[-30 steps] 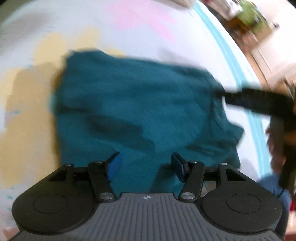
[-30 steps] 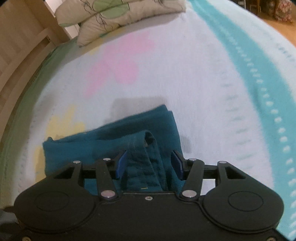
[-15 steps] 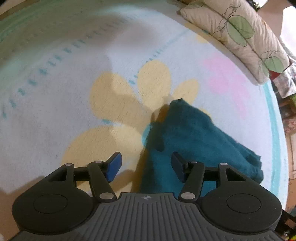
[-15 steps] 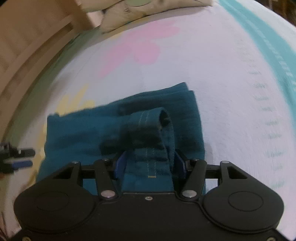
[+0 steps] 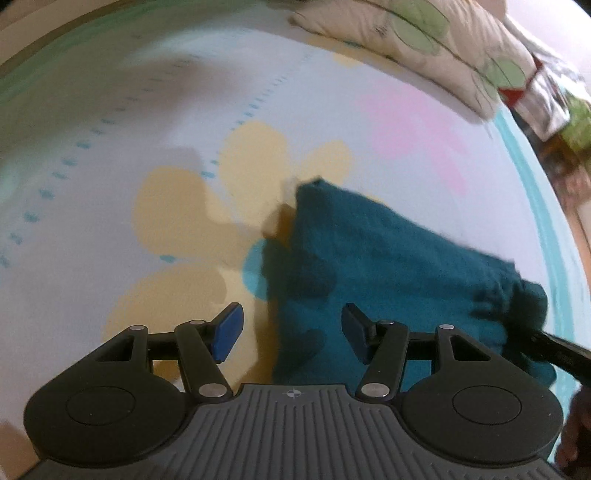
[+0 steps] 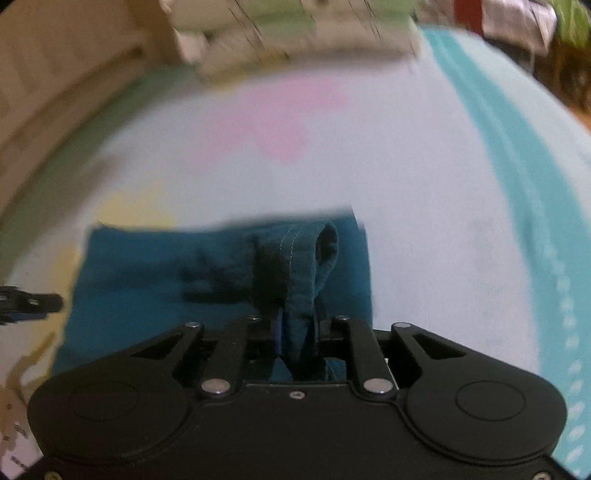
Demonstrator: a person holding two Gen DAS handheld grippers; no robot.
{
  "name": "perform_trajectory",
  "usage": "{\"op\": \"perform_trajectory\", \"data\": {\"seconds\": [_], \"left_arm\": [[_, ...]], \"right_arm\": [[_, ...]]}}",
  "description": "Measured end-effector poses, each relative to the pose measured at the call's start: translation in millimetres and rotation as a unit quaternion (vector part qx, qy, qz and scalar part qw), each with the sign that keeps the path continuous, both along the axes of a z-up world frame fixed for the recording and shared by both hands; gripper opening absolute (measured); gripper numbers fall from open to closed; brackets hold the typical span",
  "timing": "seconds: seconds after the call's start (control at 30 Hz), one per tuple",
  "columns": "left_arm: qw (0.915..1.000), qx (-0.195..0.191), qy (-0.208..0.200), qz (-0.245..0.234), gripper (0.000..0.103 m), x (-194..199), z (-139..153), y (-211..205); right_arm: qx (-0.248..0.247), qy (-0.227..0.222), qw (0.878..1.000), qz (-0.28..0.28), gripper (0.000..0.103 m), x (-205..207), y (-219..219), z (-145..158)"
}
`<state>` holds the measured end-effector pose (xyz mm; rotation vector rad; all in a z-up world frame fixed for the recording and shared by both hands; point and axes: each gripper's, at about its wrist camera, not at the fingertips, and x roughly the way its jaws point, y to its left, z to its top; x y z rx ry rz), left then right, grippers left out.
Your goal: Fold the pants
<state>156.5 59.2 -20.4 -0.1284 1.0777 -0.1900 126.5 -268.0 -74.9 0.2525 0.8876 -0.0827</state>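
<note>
The teal pants [image 5: 373, 266] lie folded in a rough rectangle on a flower-print bedspread [image 5: 147, 122]. My left gripper [image 5: 291, 338] is open and empty, over the pants' near left edge. My right gripper [image 6: 297, 328] is shut on a raised fold of the teal pants [image 6: 221, 273] at their near right end. The right gripper's tip shows at the right edge of the left wrist view [image 5: 554, 349]. The left gripper's tip shows at the far left of the right wrist view [image 6: 29, 302].
Leaf-print pillows [image 5: 424, 40] lie at the head of the bed, also in the right wrist view [image 6: 295, 29]. A wooden bed frame [image 6: 55, 85] runs along the left. A teal stripe [image 6: 517, 155] marks the bedspread's right side. Clutter [image 5: 554, 103] sits beyond the bed.
My right gripper has closed on the fold of the pants that lay between its fingers. My left gripper swung off the pants' middle to their left edge and stays open.
</note>
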Motion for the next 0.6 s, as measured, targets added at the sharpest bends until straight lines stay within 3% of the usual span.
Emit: {"op": "perform_trajectory", "data": {"seconds": [0.03,0.07,0.2,0.27,0.37,0.5,0.6], "left_arm": [[0.9999,0.006,0.0,-0.01,0.057,-1.2,-0.5,-3.0],[0.9997,0.014,0.0,-0.019,0.057,-2.2,-1.2,-6.2],[0.9986,0.022,0.006,-0.048,0.057,-5.5,-4.1,-17.8],[0.9976,0.027,0.009,-0.063,0.057,-11.7,-7.3,-26.3],[0.9935,0.055,0.016,-0.098,0.057,-19.1,-15.9,-40.2],[0.9869,0.093,0.022,-0.13,0.057,-30.1,-27.1,-48.9],[0.9844,0.103,0.013,-0.142,0.058,-34.8,-30.2,-50.1]], "right_arm": [[-0.006,0.002,1.0,-0.003,0.032,-0.3,0.6,-2.8],[-0.009,-0.003,1.0,-0.009,0.047,-2.4,0.7,-2.0],[0.019,-0.012,0.999,-0.044,0.055,-12.4,-4.5,13.1],[0.029,-0.012,0.998,-0.057,0.067,-18.9,-7.6,18.0],[0.029,0.013,0.997,-0.072,0.07,-23.0,-6.7,8.7],[0.052,0.088,0.993,-0.064,0.07,-26.0,-8.3,-16.8],[0.033,0.094,0.994,-0.046,0.074,-27.0,0.4,-14.9]]}}
